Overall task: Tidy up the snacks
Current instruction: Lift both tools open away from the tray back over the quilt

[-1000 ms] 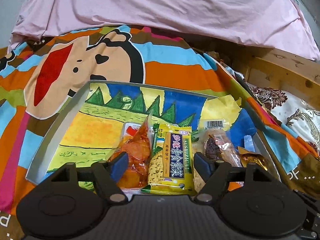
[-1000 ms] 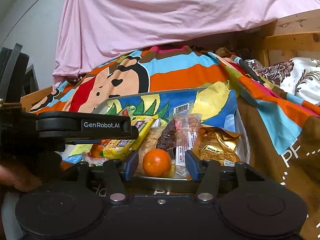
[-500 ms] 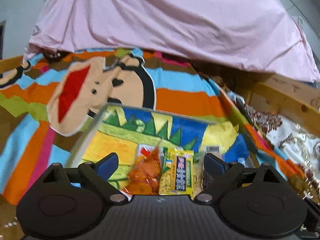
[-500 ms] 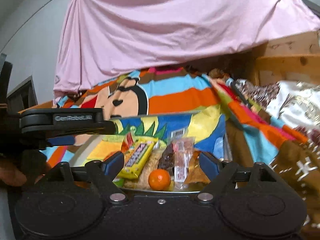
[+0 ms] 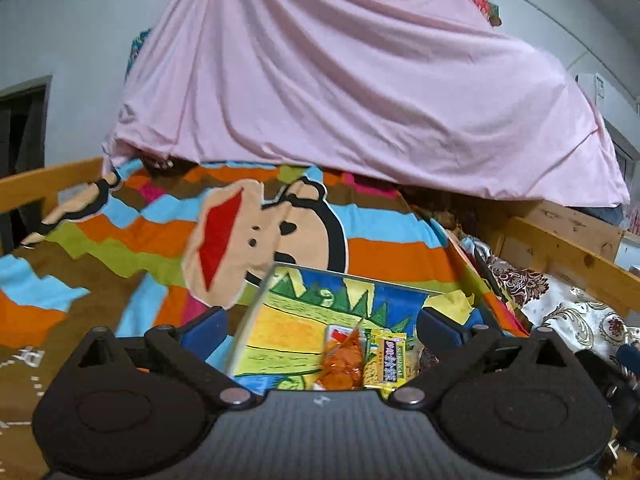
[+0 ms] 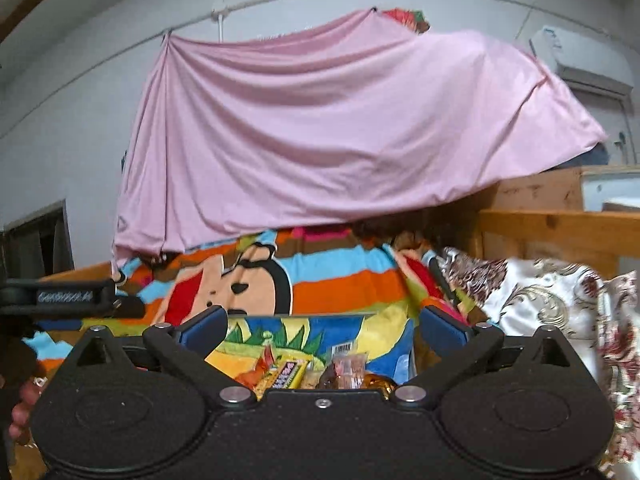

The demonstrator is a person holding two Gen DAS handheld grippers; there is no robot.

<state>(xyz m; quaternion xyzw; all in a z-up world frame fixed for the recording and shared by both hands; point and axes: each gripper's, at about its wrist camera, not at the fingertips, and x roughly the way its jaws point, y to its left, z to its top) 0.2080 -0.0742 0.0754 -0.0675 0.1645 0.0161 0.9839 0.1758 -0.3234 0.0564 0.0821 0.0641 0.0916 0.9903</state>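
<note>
A shallow tray (image 5: pixel 249 320) lined with a bright crayon landscape lies on the blanket and holds the snacks. In the left wrist view an orange packet (image 5: pixel 344 362) and a yellow packet (image 5: pixel 387 360) lie side by side at its near end. My left gripper (image 5: pixel 320 327) hangs above and behind them, jaws opening wide, nothing between them. In the right wrist view the yellow packet (image 6: pixel 285 374), a clear barcoded packet (image 6: pixel 349 360) and a gold wrapper (image 6: pixel 377 381) peek over the gripper body. My right gripper (image 6: pixel 320 326) is also opening and empty. The left gripper (image 6: pixel 68 300) shows at the left edge.
A striped cartoon blanket (image 5: pixel 380 248) covers the bed. A pink sheet (image 5: pixel 360 100) hangs behind it. A wooden bed rail (image 5: pixel 560 252) and floral fabric (image 6: pixel 540 308) lie to the right. A hand (image 6: pixel 20 412) shows at lower left.
Both grippers have risen and drawn back from the tray while their jaws spread wide. The snacks now sit lower and smaller, and the orange fruit has slipped out of the right view.
</note>
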